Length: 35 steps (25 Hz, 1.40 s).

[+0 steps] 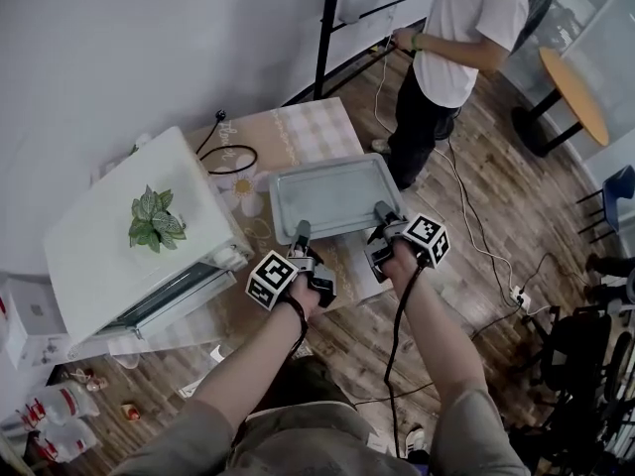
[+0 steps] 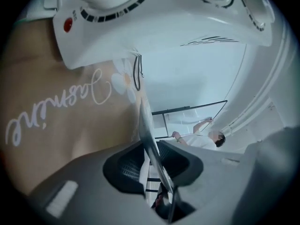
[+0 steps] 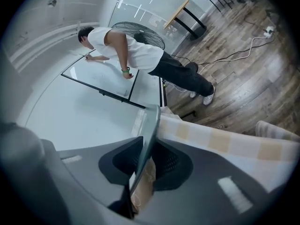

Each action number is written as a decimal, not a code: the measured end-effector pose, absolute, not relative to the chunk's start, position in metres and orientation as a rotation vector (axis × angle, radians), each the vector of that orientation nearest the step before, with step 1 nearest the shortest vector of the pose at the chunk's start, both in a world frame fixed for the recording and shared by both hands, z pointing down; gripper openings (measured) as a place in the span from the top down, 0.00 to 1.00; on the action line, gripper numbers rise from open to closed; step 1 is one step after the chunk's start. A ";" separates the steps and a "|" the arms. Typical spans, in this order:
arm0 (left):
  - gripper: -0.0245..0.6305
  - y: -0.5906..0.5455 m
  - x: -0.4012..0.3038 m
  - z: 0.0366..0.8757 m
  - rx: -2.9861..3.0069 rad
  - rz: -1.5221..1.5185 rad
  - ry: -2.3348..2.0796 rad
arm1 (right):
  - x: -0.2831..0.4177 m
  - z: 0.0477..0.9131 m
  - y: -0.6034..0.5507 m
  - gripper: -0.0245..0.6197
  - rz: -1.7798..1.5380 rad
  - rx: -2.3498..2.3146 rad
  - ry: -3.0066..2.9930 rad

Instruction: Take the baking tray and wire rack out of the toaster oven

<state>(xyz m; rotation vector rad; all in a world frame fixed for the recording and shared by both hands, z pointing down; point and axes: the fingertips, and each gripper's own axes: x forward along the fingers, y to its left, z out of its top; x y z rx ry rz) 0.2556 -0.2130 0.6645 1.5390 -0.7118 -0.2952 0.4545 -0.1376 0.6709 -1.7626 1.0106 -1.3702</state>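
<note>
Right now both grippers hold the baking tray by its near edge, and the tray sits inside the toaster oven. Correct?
One thing is off: the baking tray is not inside the toaster oven. It is out, over the tablecloth beside the oven, as the head view shows. The left gripper and right gripper do hold it by its near edge.

Head camera looks steeply down from over the operator's arms onto the table [image 1: 310, 129]; the cameras on the left gripper [image 1: 301, 233] and right gripper [image 1: 382, 211] sit close behind their jaws, sighting edge-on along the baking tray [image 1: 332, 196], which all three views share, with the white-shirted bystander [image 1: 461, 28].
</note>
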 end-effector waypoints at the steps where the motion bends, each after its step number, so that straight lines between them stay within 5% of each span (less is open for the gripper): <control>1: 0.81 -0.219 0.257 0.667 1.536 -0.302 -0.722 | 0.457 0.675 -0.144 0.82 -1.374 -1.767 1.018; 13: 0.83 -0.259 0.267 0.697 1.485 -0.321 -0.825 | 0.470 0.713 -0.193 0.80 -1.441 -1.863 1.066; 17: 0.83 -0.263 0.272 0.703 1.482 -0.239 -0.841 | 0.468 0.717 -0.203 0.69 -1.492 -1.989 1.157; 19: 0.72 -0.263 0.277 0.703 1.470 -0.213 -0.842 | 0.465 0.718 -0.206 0.55 -1.511 -2.032 1.179; 27: 0.50 -0.239 0.288 0.702 1.345 -0.067 -0.810 | 0.452 0.714 -0.194 0.35 -1.592 -2.175 1.204; 35: 0.46 -0.213 0.280 0.682 1.358 0.006 -0.763 | 0.452 0.698 -0.156 0.31 -1.606 -2.269 1.104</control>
